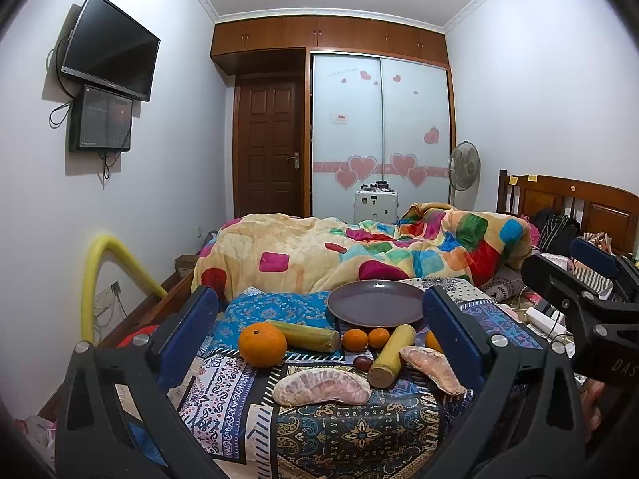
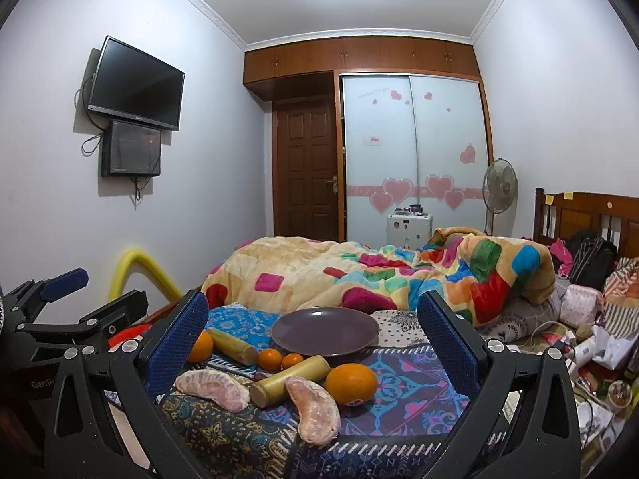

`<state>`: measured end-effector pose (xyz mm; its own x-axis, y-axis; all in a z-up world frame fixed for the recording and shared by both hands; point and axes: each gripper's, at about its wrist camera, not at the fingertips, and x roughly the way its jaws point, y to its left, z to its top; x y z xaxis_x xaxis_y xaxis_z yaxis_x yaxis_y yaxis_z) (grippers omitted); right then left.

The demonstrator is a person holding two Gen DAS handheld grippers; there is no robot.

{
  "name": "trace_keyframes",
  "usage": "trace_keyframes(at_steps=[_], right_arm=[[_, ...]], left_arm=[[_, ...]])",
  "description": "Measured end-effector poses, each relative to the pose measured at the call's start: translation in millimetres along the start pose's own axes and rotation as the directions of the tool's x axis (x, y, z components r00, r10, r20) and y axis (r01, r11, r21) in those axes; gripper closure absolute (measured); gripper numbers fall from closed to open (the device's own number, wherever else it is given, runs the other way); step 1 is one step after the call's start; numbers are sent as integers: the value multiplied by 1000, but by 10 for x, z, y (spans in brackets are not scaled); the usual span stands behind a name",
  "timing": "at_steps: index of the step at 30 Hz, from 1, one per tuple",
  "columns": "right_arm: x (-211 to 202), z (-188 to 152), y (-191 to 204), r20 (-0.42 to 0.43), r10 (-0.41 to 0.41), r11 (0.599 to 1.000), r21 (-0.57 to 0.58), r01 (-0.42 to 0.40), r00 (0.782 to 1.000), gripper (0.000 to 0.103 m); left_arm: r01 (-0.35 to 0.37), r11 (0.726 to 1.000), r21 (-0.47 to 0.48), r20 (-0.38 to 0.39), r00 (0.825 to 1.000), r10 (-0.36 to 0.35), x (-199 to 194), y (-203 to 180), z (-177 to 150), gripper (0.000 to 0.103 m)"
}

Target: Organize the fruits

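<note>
Bedroom walls, a wall-mounted television (image 1: 110, 46) and a heart-stickered wardrobe (image 1: 381, 135) frame a bed with a rumpled patchwork quilt (image 1: 359, 247), and in front of it lies a patterned cloth (image 1: 351, 431) carrying the fruit. At the cloth's far edge sits a bare purple plate (image 1: 375, 303). Before it lie two sugarcane pieces — one (image 1: 305, 335) near the left large orange (image 1: 262, 344), the other (image 1: 391, 355) angled toward the near side — with two small tangerines (image 1: 366, 339) between them, just in front of the plate. A peeled pomelo segment (image 1: 321, 387) lies nearest, a second segment (image 2: 315, 409) just to its right, touching the angled cane, and a second large orange (image 2: 351, 384) sits just beyond that. A small dark fruit (image 1: 362, 362) rests beside the angled cane. Both tools hover short of the fruit: the left gripper (image 1: 319, 335) has its blue pads spread wide and holds nothing, and the right gripper (image 2: 311, 343) is likewise spread apart — nothing between its fingers.
</note>
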<state>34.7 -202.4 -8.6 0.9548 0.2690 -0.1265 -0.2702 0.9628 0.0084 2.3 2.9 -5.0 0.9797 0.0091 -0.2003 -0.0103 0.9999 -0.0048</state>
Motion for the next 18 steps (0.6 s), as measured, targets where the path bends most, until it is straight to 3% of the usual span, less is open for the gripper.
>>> trace_keyframes(at_steps=[18], right_arm=[[5,14,-11,1,-2,1000,-1,2,1000,0]], left_arm=[[1,1000,0,1,1000,-1,2,-13,32,0]])
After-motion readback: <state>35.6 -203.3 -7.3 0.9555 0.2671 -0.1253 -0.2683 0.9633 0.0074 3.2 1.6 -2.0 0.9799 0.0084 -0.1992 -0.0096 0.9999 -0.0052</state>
